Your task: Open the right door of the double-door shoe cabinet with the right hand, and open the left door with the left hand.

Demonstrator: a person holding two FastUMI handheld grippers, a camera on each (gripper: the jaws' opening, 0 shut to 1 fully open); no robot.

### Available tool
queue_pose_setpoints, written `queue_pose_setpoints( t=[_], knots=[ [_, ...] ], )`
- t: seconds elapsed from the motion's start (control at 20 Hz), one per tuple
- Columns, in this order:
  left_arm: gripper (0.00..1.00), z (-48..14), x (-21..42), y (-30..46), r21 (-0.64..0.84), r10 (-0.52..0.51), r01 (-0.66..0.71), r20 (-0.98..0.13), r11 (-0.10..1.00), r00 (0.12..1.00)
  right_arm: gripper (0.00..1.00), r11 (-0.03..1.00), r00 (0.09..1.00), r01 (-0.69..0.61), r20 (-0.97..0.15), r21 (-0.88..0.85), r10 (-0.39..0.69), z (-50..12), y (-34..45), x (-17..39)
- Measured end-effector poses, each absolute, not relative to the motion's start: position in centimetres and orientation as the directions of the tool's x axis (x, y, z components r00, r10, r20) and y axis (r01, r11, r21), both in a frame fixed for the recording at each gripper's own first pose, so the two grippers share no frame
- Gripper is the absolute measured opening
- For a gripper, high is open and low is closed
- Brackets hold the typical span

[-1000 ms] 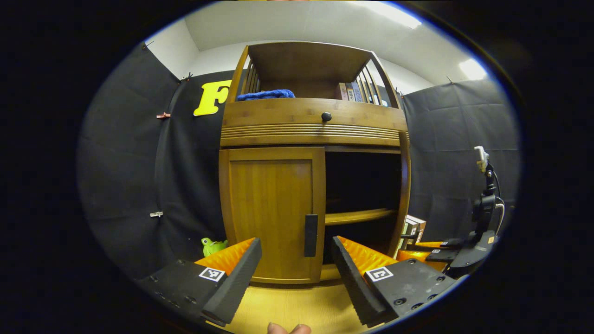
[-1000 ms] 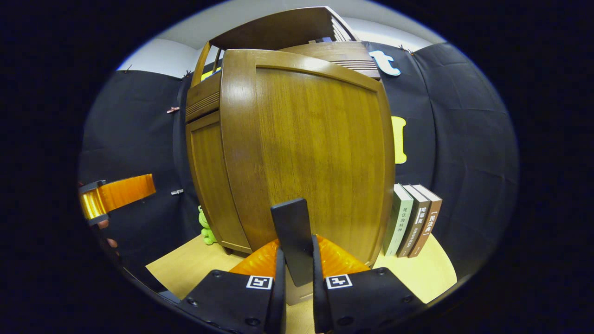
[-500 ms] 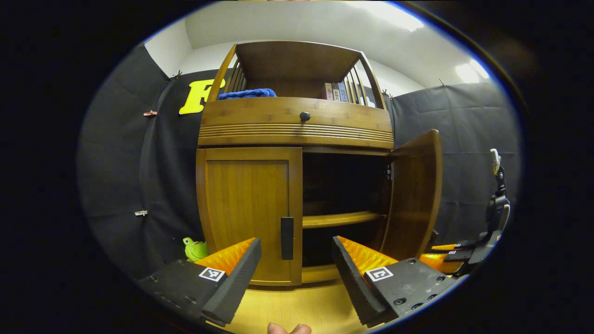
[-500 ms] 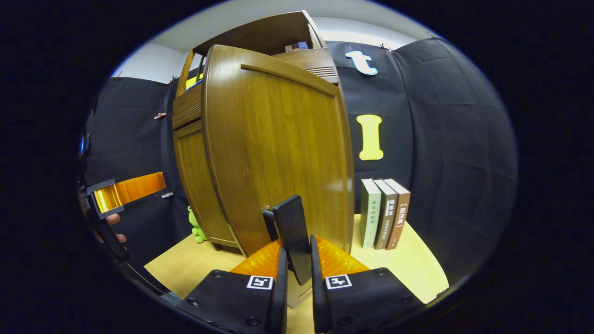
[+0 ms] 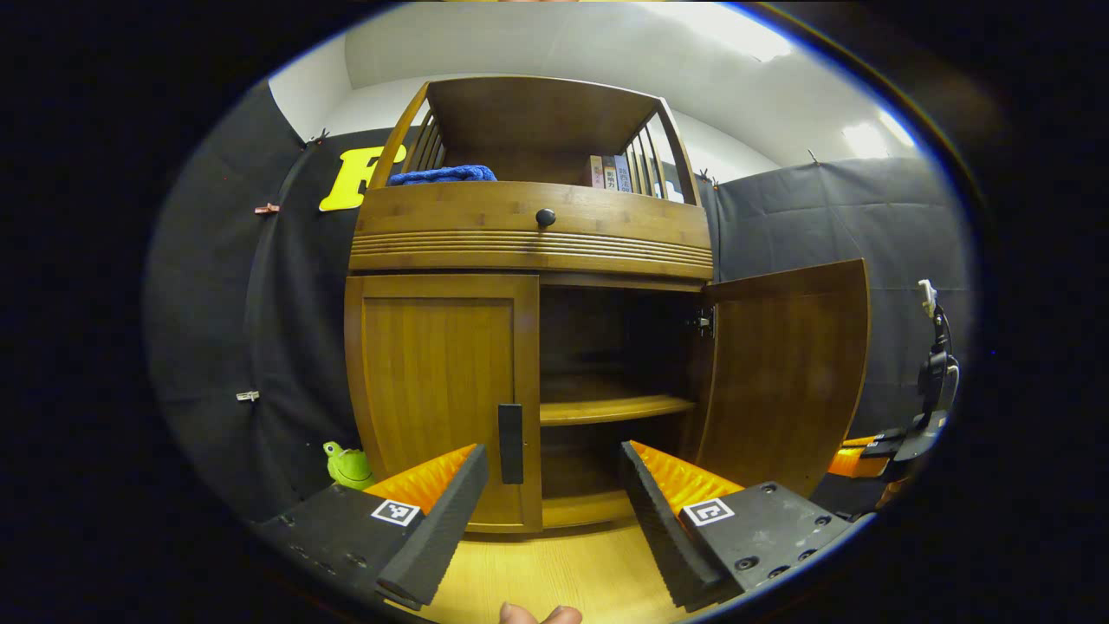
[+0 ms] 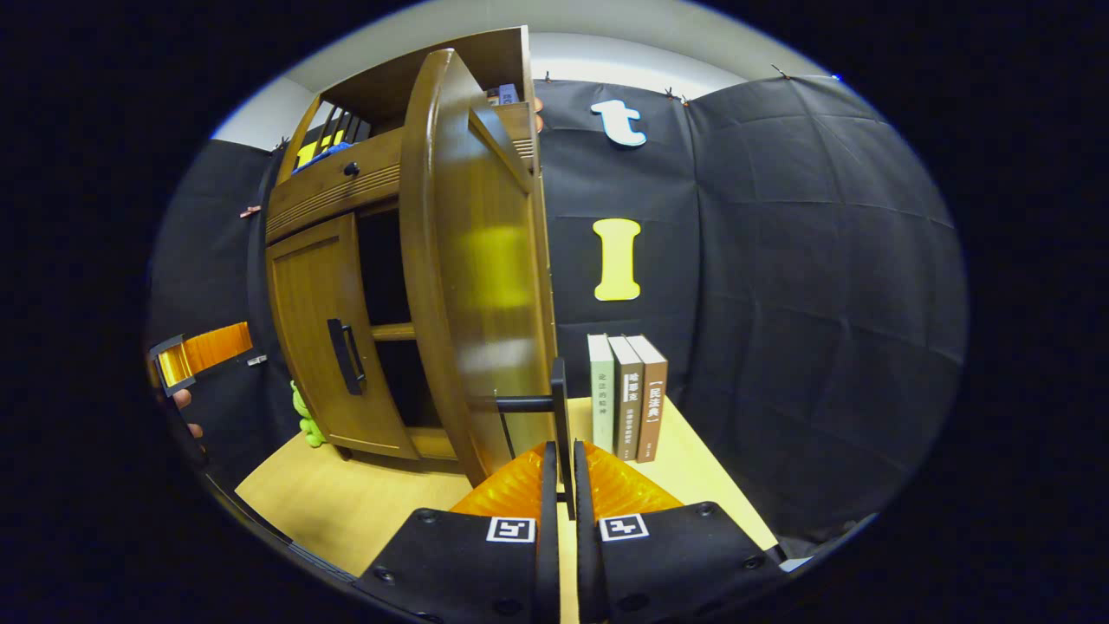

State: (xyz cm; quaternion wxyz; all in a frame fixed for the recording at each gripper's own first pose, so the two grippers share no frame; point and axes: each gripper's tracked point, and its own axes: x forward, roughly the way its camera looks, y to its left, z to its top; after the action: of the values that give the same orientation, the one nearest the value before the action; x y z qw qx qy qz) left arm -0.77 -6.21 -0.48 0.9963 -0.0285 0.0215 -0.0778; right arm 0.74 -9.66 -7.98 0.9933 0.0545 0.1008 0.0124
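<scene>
- Left gripper view faces the shoe cabinet point(image 5: 528, 251) head-on as it stands on the desk point(image 5: 554, 572), its lower half split into two doors under a drawer front with a round knob.
- Right door point(image 5: 784, 373) stands swung wide on its hinges, and the dark interior with one shelf board point(image 5: 615, 407) is exposed.
- Left door point(image 5: 437, 394) sits flush and closed, so that half of the task is not yet done.
- Three books point(image 6: 628, 394) stand upright on the desk just beside the open door's outer face; if the door swings further it could knock them over.
- Left claw point(image 5: 554, 503) hovers spread wide, holding nothing, short of the left door, with the left handle point(image 5: 510, 443) appearing above its near finger.
- Right claw point(image 6: 563, 511) is pressed together on the right handle point(image 6: 560, 407), a dark vertical bar standing off the door on a short post.
- Lining up looks like the main risk: the left handle is slim and lies close to the door's free edge, so an off-centre closing could pinch only a corner and slip off during the pull.
- A green toy point(image 5: 346, 465) sits by the cabinet's left foot, inside the arc the left door would sweep, and may get nudged.
</scene>
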Motion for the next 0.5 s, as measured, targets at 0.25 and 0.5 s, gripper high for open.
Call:
queue_pose_setpoints(
  t=[0.25, 0.5],
  knots=[
    [0.95, -0.5, -0.6, -7.1, -0.059, -0.179, 0.176, -0.038, 0.983, 0.983, 0.12, 0.991, 0.981, 0.055, -0.192, 0.120, -0.031, -7.3, -13.4, -0.8],
    [0.94, -0.8, 0.1, -7.7, -0.065, -0.193, 0.190, -0.047, 0.980, 0.980, 0.12, 0.997, 0.981, 0.049, -0.191, 0.056, -0.038, -7.7, -12.7, -1.4]
  ],
)
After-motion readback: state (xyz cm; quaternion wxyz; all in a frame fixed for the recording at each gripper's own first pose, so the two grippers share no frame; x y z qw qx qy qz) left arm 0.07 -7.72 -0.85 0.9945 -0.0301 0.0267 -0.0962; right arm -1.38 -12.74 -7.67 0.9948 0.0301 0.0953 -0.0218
